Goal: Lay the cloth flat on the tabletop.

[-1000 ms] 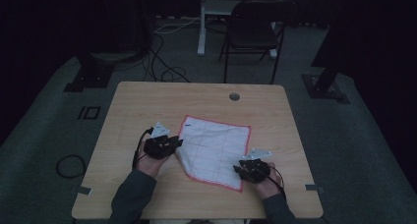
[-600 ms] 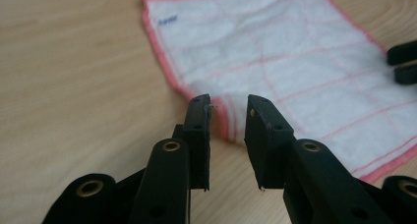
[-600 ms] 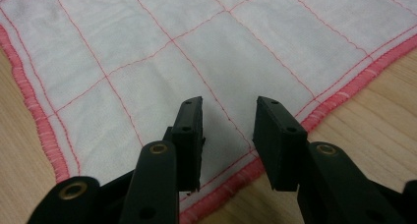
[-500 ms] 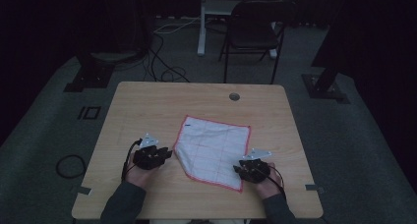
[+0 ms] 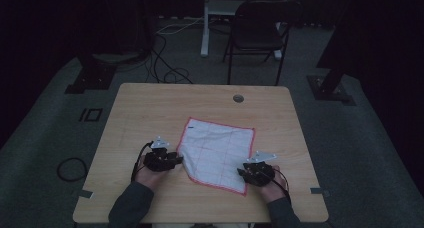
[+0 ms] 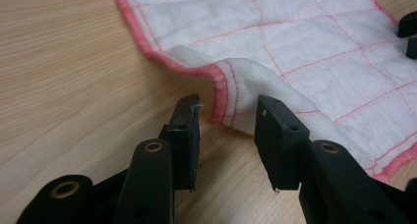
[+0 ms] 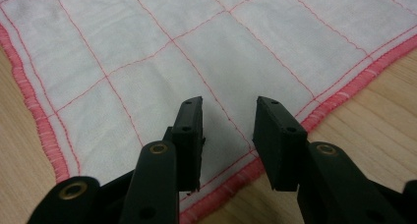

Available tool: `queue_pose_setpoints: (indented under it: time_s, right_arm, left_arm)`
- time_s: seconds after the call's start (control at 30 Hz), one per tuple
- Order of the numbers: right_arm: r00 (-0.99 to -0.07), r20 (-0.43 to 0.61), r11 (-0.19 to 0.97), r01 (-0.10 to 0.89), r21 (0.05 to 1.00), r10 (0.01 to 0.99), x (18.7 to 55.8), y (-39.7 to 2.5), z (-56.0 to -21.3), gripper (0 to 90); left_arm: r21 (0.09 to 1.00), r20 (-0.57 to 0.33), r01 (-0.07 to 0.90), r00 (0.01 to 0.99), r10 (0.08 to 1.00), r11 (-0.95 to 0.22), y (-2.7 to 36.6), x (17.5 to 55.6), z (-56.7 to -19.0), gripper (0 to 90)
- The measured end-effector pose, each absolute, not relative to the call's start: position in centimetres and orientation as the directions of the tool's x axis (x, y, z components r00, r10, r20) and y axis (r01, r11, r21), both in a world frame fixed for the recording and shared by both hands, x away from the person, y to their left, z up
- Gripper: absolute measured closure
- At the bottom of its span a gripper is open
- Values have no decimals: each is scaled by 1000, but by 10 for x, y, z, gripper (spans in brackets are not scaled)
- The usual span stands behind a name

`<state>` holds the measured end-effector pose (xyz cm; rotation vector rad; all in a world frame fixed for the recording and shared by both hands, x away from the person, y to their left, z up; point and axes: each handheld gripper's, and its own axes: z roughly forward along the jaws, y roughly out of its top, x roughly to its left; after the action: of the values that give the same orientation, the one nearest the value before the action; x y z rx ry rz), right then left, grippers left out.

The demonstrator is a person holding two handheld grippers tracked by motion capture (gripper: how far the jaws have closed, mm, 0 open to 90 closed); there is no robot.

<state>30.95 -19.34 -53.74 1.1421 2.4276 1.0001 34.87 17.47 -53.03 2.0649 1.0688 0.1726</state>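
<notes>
Cloth (image 5: 218,154): white with red grid lines and red hem, lying spread on the near middle of the wooden table (image 5: 150,108). Its left edge is rumpled into a raised fold. Left gripper (image 6: 227,130) open, jaws apart just short of that fold, not touching it. Right gripper (image 7: 227,130) open, jaws over the cloth's near right corner, holding nothing.

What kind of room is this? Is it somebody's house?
Probably not a house. It looks like a dim workroom or lab: a plain wooden table on grey carpet, cables trailing over the floor, dark stand bases beside it, and one black chair behind.
</notes>
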Motion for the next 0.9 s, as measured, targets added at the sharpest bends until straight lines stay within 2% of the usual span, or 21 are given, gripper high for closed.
queue_pose_setpoints:
  time_s: [0.1,0.2,0.23,0.53,0.9]
  right_arm:
    - [-650,41,448,567,692,759,310,-194,-538,640]
    - [-650,43,447,567,692,758,310,-194,-537,641]
    - [-650,42,447,567,692,759,310,-194,-537,641]
    - [-650,42,447,567,692,759,310,-194,-537,641]
    - [-649,44,445,568,692,760,310,-194,-538,641]
  left_arm:
    - [699,-220,627,647,730,-344,171,348,-530,691]
    - [703,-203,614,657,726,-360,171,344,-526,856]
    - [707,-202,610,659,724,-358,171,343,-523,872]
    - [741,-174,569,674,718,-355,173,331,-498,889]
    - [757,-198,563,681,705,-331,167,326,-484,892]
